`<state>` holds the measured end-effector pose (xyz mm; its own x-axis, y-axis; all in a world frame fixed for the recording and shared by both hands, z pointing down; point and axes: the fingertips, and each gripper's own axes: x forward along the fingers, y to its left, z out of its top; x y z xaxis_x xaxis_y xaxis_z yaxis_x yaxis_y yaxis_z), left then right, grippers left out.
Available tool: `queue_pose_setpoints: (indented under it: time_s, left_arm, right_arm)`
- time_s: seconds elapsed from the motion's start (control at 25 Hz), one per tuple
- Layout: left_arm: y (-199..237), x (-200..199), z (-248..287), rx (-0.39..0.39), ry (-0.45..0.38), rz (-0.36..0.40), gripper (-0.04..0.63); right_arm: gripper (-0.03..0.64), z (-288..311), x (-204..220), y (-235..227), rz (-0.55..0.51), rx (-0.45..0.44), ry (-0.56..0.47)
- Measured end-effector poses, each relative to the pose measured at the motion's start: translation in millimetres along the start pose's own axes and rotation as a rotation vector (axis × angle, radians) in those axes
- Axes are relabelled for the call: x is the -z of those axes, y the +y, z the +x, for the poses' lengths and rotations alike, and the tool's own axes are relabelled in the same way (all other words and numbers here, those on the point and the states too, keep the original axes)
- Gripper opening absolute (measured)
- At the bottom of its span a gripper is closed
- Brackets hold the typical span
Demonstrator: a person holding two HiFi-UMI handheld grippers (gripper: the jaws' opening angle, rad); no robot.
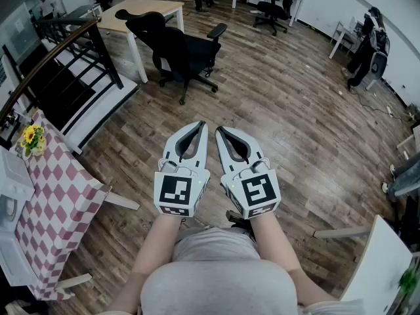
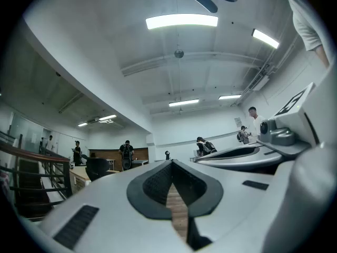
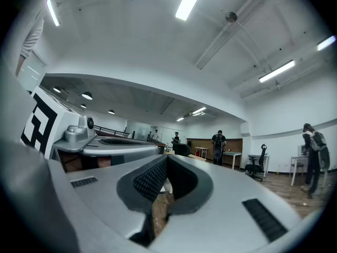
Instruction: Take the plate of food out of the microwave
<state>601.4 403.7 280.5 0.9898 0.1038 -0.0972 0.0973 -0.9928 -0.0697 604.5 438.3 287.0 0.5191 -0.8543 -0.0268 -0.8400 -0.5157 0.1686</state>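
The left tongs (image 1: 201,126) and right tongs (image 1: 220,130) were closed, empty. The likely microwave (image 1: 10,202) stood leftward, nearer the left tongs.

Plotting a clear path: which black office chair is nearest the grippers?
The black chair beside the wooden desk, straight ahead; the far chair stands by the back wall.

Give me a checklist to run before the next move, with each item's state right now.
1. Left gripper empty, jaws together: ok.
2. Right gripper empty, jaws together: ok.
3. Grippers aimed at the table: not ok; they point toward a chair.
4. Microwave found: cannot tell; a white appliance on the table is cut off by the picture's left edge.
5. Its door open: cannot tell.
6. Plate in sight: not ok.
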Motion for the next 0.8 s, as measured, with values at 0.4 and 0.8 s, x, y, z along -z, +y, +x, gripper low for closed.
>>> queue_pose_setpoints:
  time_s: [0.4,0.8]
  left_arm:
    - [1,0,-1,-0.008,0.007,0.003,0.0]
    - [13,0,-17,-0.076,0.024,-0.005,0.0]
  right_arm:
    - [0.025,-1,1,-3,0.012,0.01,0.004]
    - [0.025,5,-2,11,0.036,-0.047,-0.022]
